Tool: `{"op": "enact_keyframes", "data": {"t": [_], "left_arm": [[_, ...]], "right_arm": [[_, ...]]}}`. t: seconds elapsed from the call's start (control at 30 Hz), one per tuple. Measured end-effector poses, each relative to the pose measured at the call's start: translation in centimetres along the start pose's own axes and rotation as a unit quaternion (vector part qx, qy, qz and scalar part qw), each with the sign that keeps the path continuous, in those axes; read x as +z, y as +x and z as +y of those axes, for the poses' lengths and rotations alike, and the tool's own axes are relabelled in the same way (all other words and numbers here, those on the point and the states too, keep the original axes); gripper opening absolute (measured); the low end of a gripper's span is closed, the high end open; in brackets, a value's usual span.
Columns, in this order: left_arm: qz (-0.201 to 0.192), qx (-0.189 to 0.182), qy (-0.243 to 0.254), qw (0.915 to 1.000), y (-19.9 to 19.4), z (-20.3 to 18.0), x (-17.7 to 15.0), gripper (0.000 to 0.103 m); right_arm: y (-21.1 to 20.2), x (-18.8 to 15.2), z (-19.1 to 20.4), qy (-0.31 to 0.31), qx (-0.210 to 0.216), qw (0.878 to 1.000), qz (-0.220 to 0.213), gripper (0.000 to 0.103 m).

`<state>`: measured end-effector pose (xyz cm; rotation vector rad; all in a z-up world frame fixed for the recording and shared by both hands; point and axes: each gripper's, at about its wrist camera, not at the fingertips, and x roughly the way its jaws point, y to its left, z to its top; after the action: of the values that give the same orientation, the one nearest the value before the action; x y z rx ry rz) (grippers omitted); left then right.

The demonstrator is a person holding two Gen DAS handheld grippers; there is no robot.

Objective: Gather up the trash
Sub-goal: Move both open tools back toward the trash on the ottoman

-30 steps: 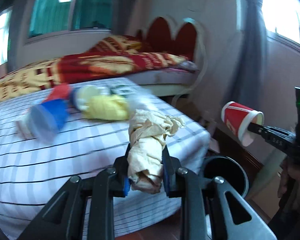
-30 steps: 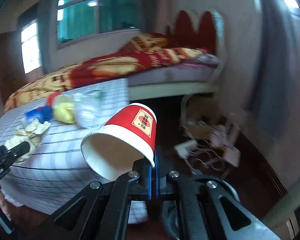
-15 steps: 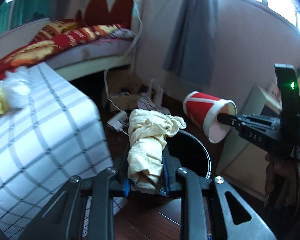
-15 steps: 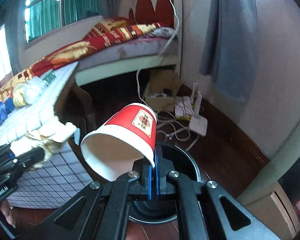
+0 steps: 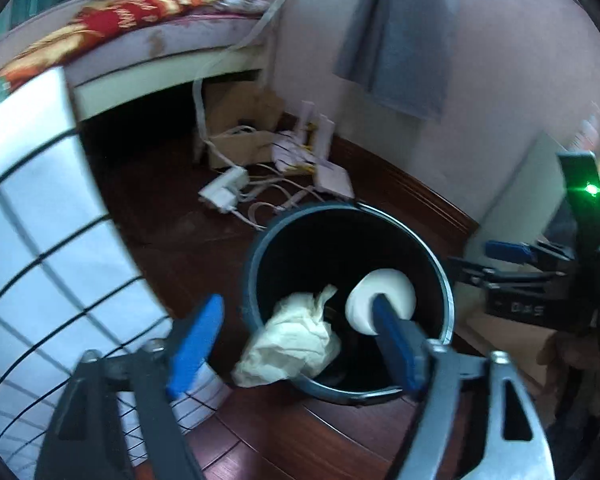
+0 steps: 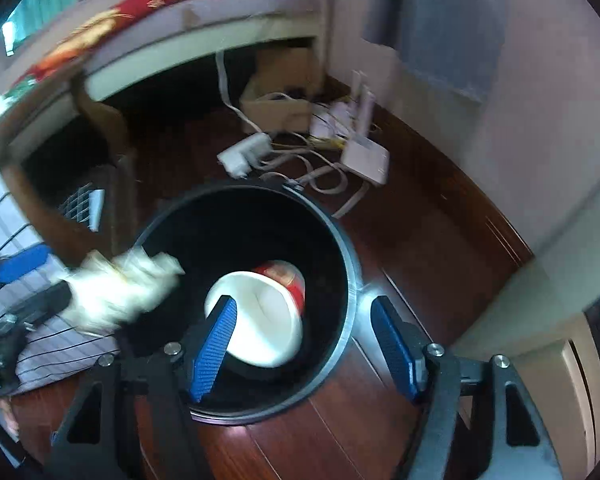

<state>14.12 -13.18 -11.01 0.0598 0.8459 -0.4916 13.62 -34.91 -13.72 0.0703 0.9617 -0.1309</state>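
A round black trash bin [image 5: 256, 256] [image 6: 350, 272] stands on the dark wooden floor, below both grippers. My left gripper [image 5: 296, 344] is opening, its blue pads wide apart. The crumpled cream paper wad [image 5: 296, 348] [image 6: 120, 292] is loose between them, falling over the bin's near rim. My right gripper [image 6: 304, 348] is opening too. The red paper cup [image 6: 260, 312] [image 5: 384, 296] drops free inside the bin, white mouth up, and neither pad touches it. The right gripper shows at the right edge of the left wrist view.
A table with a white checked cloth [image 5: 40, 240] stands left of the bin. Behind it lie a power strip [image 5: 224, 188], cables, a white router [image 6: 366, 158] and a cardboard box [image 6: 280, 108]. A bed [image 5: 160, 24] and a grey curtain [image 5: 404, 40] line the far wall.
Both grippers swung from the table down over the bin and opened. The paper wad has left the left pads and the red cup has left the right pads, both falling into the bin.
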Motion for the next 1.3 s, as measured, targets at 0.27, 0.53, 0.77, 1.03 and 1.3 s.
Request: {"op": "enact_keyframes", "data": {"t": [0.27, 0.53, 0.77, 1.03, 1.3], "left_arm": [[-0.026, 0.064, -0.011, 0.9975, -3.3, 1.7, -0.1, 0.101], [-0.056, 0.101, -0.027, 0.9929, -6.0, 3.5, 0.8, 0.103], [-0.076, 0.123, -0.037, 0.9888, -7.2, 4.9, 1.7, 0.103], [-0.098, 0.144, -0.051, 0.9834, -10.7, 6.8, 1.3, 0.103], [-0.120, 0.173, -0.079, 0.9745, -14.8, 10.5, -0.1, 0.103]], "right_arm": [[-2.7, 1.1, 0.7, 0.003, -0.004, 0.999, -0.038, 0.101], [-5.0, 2.3, 3.8, -0.028, 0.015, 0.997, -0.076, 0.103], [-7.5, 2.6, 7.5, -0.062, 0.039, 0.992, -0.102, 0.103], [-9.6, 2.8, 10.9, -0.090, 0.066, 0.985, -0.130, 0.103], [-11.9, 3.6, 15.1, -0.119, 0.107, 0.974, -0.161, 0.103]]}}
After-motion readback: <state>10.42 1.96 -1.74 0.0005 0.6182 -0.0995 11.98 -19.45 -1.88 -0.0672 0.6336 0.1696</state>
